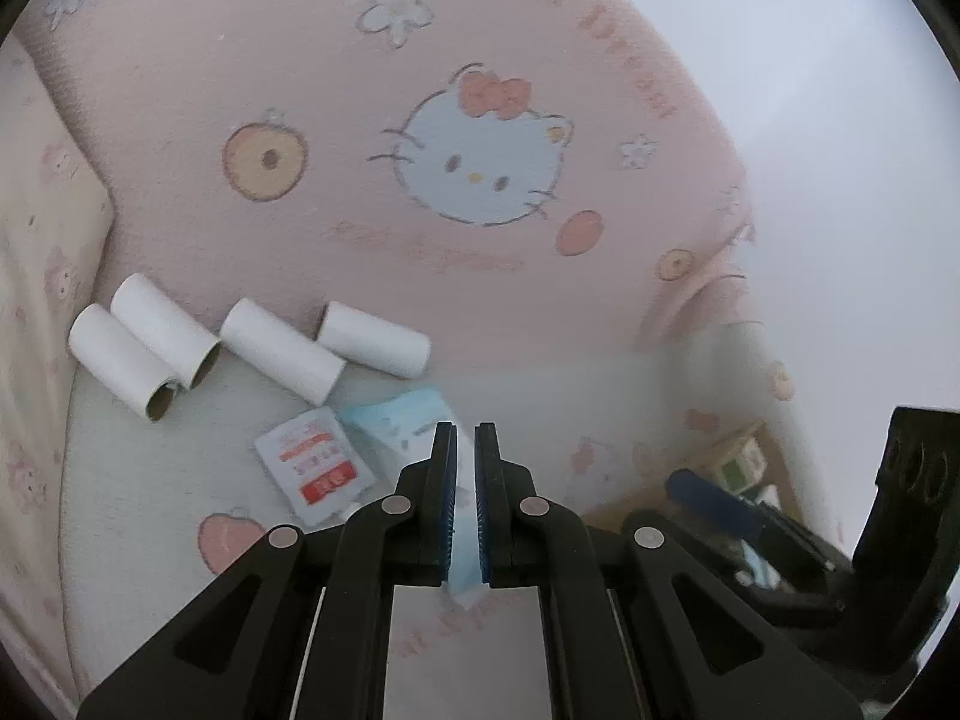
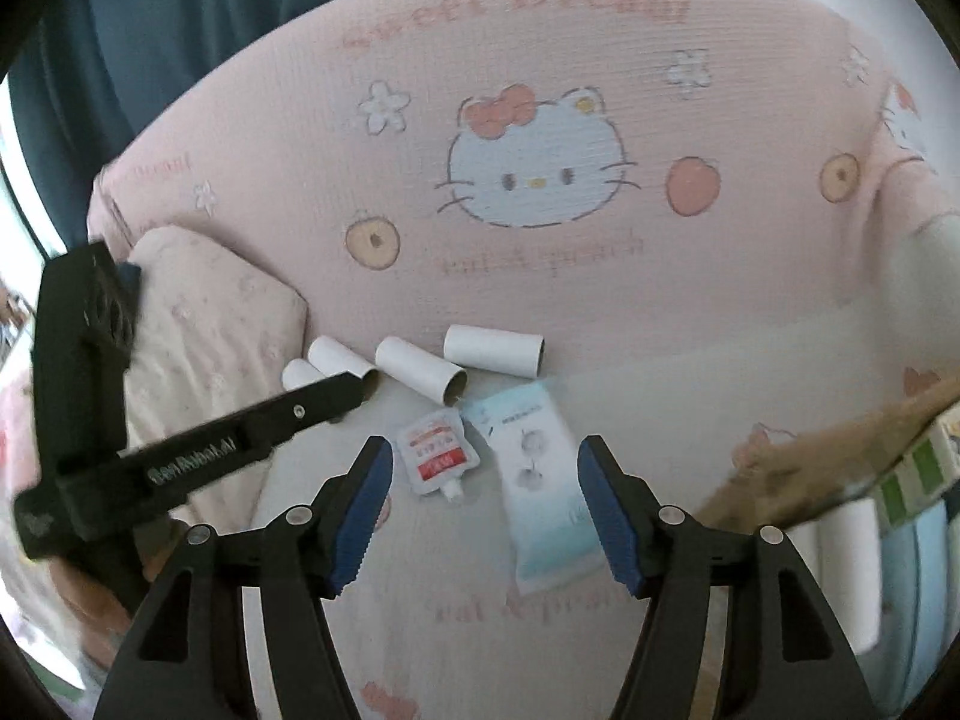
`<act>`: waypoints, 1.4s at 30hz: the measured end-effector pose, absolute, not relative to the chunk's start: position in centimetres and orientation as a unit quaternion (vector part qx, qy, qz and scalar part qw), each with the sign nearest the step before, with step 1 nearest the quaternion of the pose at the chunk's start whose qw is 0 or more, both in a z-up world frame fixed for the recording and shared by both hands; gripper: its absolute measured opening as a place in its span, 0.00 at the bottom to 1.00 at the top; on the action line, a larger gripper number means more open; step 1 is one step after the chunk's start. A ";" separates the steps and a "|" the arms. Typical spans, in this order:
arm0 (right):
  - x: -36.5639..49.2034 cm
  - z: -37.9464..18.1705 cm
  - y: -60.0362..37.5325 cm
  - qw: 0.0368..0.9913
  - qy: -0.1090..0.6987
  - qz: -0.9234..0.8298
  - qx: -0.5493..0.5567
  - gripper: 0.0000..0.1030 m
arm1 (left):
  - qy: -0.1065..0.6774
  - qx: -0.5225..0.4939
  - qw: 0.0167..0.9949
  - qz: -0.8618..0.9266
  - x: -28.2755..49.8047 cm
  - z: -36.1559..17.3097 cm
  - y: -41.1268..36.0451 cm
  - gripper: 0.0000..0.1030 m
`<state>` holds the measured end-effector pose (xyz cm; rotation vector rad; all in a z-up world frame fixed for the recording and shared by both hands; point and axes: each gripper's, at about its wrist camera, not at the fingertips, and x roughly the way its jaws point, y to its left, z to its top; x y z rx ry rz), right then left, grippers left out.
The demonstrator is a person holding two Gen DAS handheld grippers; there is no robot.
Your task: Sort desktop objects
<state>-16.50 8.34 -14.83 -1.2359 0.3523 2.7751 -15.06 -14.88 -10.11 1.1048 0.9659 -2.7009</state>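
Note:
Several white cardboard tubes point(image 1: 282, 354) point(image 2: 492, 349) lie in a row on the pink cartoon-cat blanket point(image 1: 360, 90) point(image 2: 600, 300). In front of them are a small white-and-red spout pouch point(image 1: 312, 462) point(image 2: 437, 457) and a pale blue flat packet point(image 1: 396, 420) point(image 2: 540, 480). My left gripper point(image 1: 467, 438) point(image 2: 354, 390) is shut with nothing held; the blue packet shows through the slit between its pads. It hovers above the tubes' left end in the right wrist view. My right gripper point(image 2: 485, 450) stands open above the pouch and the packet, touching neither.
A pale pillow point(image 2: 210, 324) point(image 1: 42, 276) lies left of the tubes. At the right a cardboard box point(image 2: 840, 456) point(image 1: 774, 450) holds cartons and white rolls. Dark blue cloth point(image 2: 180, 30) hangs behind the blanket's far left.

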 end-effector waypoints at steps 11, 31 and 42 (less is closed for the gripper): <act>-20.3 -22.1 6.1 0.009 0.076 0.933 -0.353 0.61 | 0.312 0.378 0.071 -0.869 -17.2 -14.3 -18.4 0.47; -30.2 -25.4 11.4 0.082 0.019 0.909 -0.409 0.69 | 0.271 0.421 0.040 -0.865 -25.8 -16.2 -21.8 0.68; -32.0 -29.6 13.9 0.034 0.102 0.890 -0.444 0.69 | 0.282 0.458 0.039 -0.842 -30.2 -18.9 -22.9 0.68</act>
